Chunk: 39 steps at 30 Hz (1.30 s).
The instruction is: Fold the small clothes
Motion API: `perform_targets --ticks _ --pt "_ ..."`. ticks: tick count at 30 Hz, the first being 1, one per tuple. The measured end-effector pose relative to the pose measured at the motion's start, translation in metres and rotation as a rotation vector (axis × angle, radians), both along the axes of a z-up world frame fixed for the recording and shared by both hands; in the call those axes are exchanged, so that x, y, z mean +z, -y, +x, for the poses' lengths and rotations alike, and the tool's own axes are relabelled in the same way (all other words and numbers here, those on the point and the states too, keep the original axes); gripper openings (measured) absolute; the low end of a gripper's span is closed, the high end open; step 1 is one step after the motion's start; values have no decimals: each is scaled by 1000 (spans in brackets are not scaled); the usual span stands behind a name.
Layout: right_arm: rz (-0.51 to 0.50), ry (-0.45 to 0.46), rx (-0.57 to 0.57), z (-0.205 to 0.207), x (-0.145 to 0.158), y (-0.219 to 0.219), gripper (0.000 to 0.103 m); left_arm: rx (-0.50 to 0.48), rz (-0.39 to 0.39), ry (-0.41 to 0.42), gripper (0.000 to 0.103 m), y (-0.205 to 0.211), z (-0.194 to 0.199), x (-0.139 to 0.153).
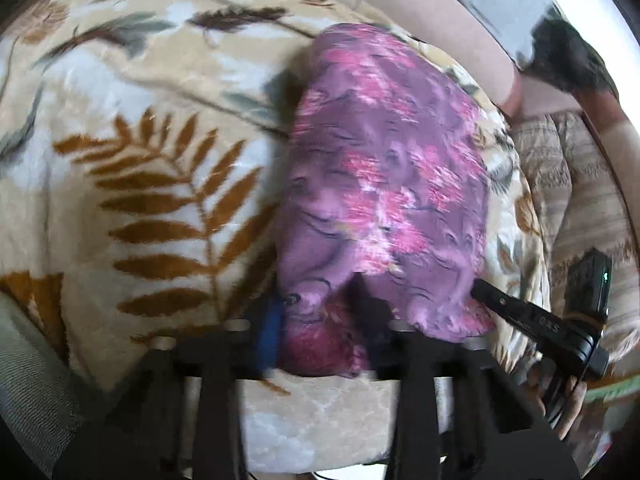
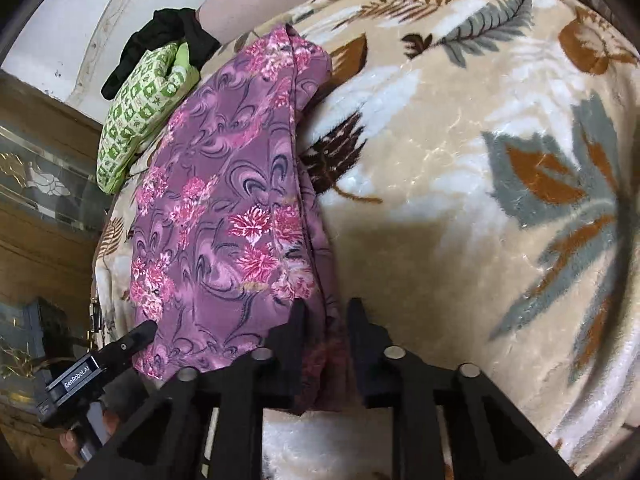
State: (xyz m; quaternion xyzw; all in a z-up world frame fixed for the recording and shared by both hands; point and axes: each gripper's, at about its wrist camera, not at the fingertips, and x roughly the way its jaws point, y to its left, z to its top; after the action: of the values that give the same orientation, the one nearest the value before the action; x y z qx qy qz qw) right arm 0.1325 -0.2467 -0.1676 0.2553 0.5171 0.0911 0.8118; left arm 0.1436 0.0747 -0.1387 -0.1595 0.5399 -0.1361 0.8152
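Observation:
A purple garment with pink flowers (image 1: pixel 384 184) lies in a long folded strip on a beige leaf-print blanket (image 1: pixel 140 160). My left gripper (image 1: pixel 320 312) is shut on its near edge, with cloth bunched between the fingers. The garment also shows in the right wrist view (image 2: pixel 224 216), where my right gripper (image 2: pixel 326 312) is shut on its near right corner. Each gripper shows in the other's view: the right one (image 1: pixel 532 316) at the cloth's right edge, the left one (image 2: pixel 120 344) at its left edge.
A green patterned folded cloth (image 2: pixel 140 108) and a black garment (image 2: pixel 168 36) lie at the blanket's far left edge. A wooden cabinet with glass (image 2: pixel 40 200) stands to the left. The blanket (image 2: pixel 480 160) stretches wide to the right.

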Motion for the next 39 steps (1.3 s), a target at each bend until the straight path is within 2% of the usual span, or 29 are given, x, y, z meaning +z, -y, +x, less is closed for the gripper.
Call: perform_targets --ticks 3,7,9,11,14,16,22,23,24,26,27,28,29,30,35,39 --pt "-9 -5 6 0 -5 -3 14 3 31 16 27 6 -5 -1" --pt "54 9 -18 -7 -4 4 14 16 25 12 29 6 -9 2" --pt "83 13 -39 -13 -1 6 15 32 33 16 33 6 -13 5" --pt "95 15 -55 -23 1 6 17 44 83 41 44 10 -18 7" --pt "109 33 -36 -30 2 0 45 55 189 70 56 19 -21 7" --pt "69 49 -21 -30 5 -7 47 49 233 94 56 23 -23 8" --pt "-73 78 0 -34 7 -26 45 25 365 190 56 37 -32 8" --pt "-115 81 2 -36 8 -29 42 22 387 205 56 39 -34 9" --pt "-145 81 3 -36 8 -31 32 17 404 217 55 40 -34 9" --pt "-166 82 9 -38 9 -33 23 -1 406 223 44 42 -34 9" --pt "-180 80 8 -39 10 -33 21 -8 407 224 43 44 -34 9" --pt "-198 81 6 -40 10 -35 19 -14 415 229 37 45 -34 8" --pt "-214 84 1 -40 10 -35 17 -23 420 235 25 47 -34 8" --pt "-233 88 -5 -41 11 -36 17 -33 428 239 23 49 -35 8" --pt "-349 122 1 -48 18 -49 16 -42 455 251 23 53 -36 8" --pt "-309 110 -14 -49 15 -41 16 -40 453 251 23 52 -35 8"
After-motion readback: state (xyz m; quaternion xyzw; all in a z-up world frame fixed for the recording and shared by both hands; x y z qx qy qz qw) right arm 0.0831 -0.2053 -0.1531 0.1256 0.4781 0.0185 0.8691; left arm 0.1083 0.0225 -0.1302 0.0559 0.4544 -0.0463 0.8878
